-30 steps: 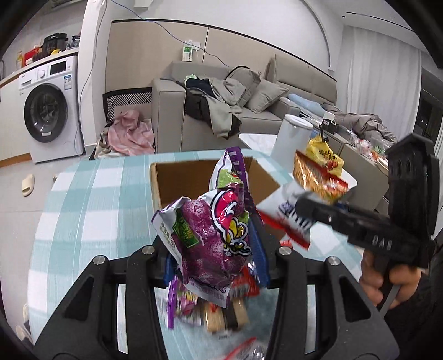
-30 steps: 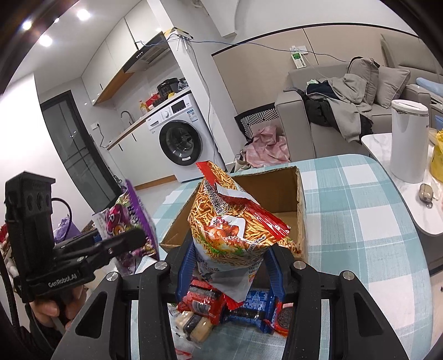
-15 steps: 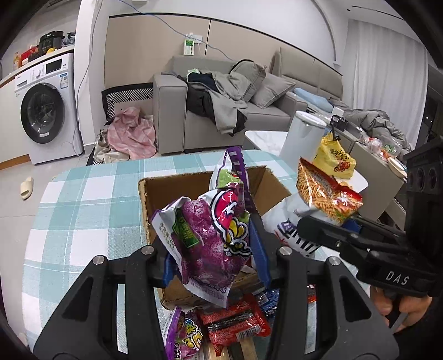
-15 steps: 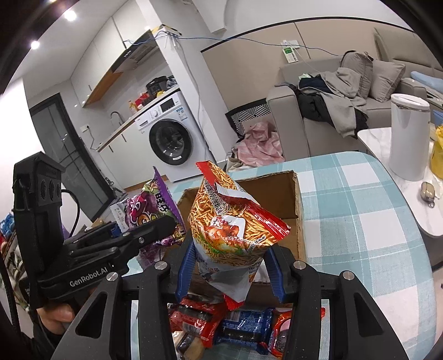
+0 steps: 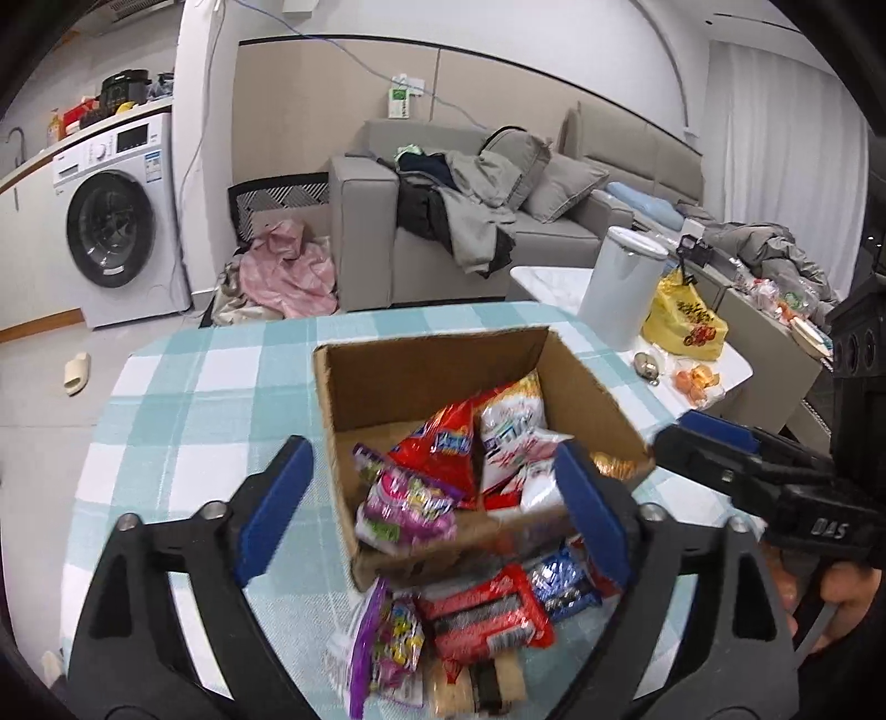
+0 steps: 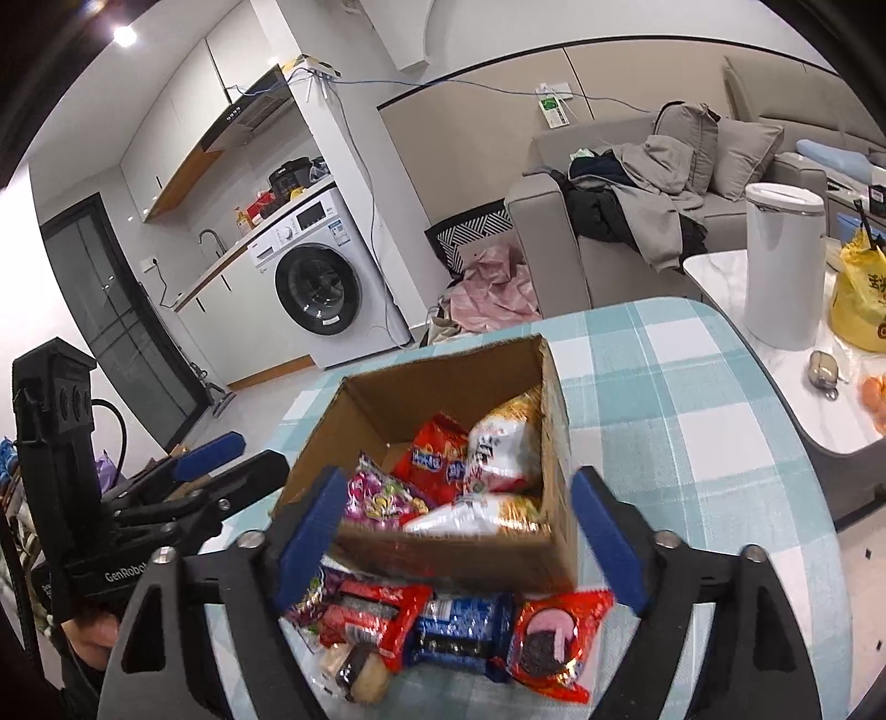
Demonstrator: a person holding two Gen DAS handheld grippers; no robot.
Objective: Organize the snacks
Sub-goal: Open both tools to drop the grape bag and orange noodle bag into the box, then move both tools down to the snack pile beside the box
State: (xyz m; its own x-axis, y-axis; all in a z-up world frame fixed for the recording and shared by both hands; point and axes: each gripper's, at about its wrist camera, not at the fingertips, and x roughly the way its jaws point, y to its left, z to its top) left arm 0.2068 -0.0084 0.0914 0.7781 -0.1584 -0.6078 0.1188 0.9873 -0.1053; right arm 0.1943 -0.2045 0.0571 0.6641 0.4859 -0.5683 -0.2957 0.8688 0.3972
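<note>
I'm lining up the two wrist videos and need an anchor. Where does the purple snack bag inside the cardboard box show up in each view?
Left wrist: the purple snack bag lies in the cardboard box's near-left corner, just left of centre, between the open fingers.
Right wrist: the purple snack bag sits left of centre, at the box's near-left, beside the left blue fingertip.
Shared landmark: the washing machine.

Box front [image 5: 443, 554] and near snacks blurred

We see even indoor light, one ceiling spot [image 6: 124, 36] glaring; edges bend and darken, nearby snack packets [image 5: 407, 509] smear with blur.
</note>
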